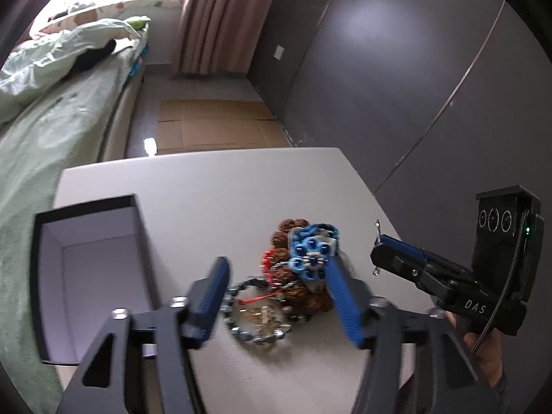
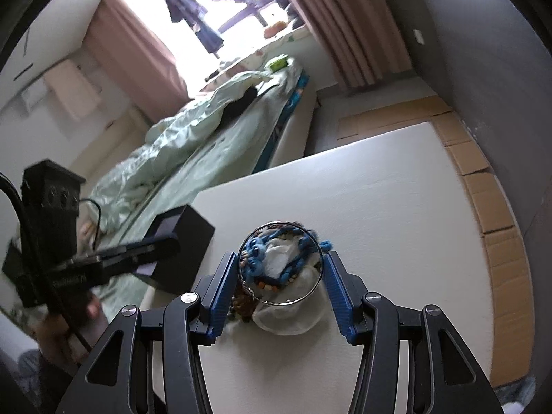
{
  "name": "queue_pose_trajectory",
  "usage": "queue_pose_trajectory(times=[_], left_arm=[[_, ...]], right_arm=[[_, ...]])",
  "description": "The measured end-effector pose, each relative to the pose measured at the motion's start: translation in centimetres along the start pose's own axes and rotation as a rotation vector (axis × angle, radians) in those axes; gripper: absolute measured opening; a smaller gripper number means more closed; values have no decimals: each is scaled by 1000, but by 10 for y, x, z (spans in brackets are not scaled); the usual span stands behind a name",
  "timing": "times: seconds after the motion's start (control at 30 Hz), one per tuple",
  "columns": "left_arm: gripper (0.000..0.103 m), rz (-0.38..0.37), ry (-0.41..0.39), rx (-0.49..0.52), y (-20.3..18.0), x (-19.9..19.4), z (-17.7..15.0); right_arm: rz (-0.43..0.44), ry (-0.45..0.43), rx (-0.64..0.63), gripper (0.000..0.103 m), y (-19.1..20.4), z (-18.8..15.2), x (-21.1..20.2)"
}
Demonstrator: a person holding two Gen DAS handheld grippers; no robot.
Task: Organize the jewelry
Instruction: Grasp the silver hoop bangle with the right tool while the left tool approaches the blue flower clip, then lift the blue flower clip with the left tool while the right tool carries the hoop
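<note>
Silver bangle (image 2: 281, 264) gripped in right claw (image 2: 281, 276), left claw (image 1: 276, 296) spread over jewelry pile (image 1: 296, 269)

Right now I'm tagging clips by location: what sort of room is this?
Most likely a bedroom: a bed with rumpled green bedding, pink curtains at a bright window, and a small white table beside the bed.

A white table (image 1: 214, 186) carries everything. In the left wrist view, an open black box (image 1: 89, 276) with a pale lining sits on it at nine o'clock, at the table's left edge. Near the centre lies a heap of jewelry: a brown bead bracelet (image 1: 293, 293), touching it at twelve o'clock a blue knotted-cord piece (image 1: 312, 253), and at seven o'clock a ring of silvery beads (image 1: 257, 317) around a small gold piece (image 1: 260, 315).
</note>
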State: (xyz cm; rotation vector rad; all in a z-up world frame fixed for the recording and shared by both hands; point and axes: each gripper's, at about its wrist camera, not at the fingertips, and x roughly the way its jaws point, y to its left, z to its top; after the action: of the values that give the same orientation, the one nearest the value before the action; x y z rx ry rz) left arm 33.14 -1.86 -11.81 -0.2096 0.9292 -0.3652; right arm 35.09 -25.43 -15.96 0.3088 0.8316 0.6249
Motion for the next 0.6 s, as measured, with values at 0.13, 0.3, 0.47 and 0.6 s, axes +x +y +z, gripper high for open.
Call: queue_pose_trajectory(times=[0.13,0.3,0.47,0.6], left_arm=[[70,9,15,31,-13,12,-1],[70,37,23,100,-26,24,-2],[70,43,31,119,-29,37,0],[70,73,43,144,-32,47,2]], right_arm=[[-11,-18,41,52,-8,0,-4],[-16,-46,82,52,-17,1,-12],[-22,-67,130,52,-33,1,-20],[-21,-75,150,52,-36,0,-21]])
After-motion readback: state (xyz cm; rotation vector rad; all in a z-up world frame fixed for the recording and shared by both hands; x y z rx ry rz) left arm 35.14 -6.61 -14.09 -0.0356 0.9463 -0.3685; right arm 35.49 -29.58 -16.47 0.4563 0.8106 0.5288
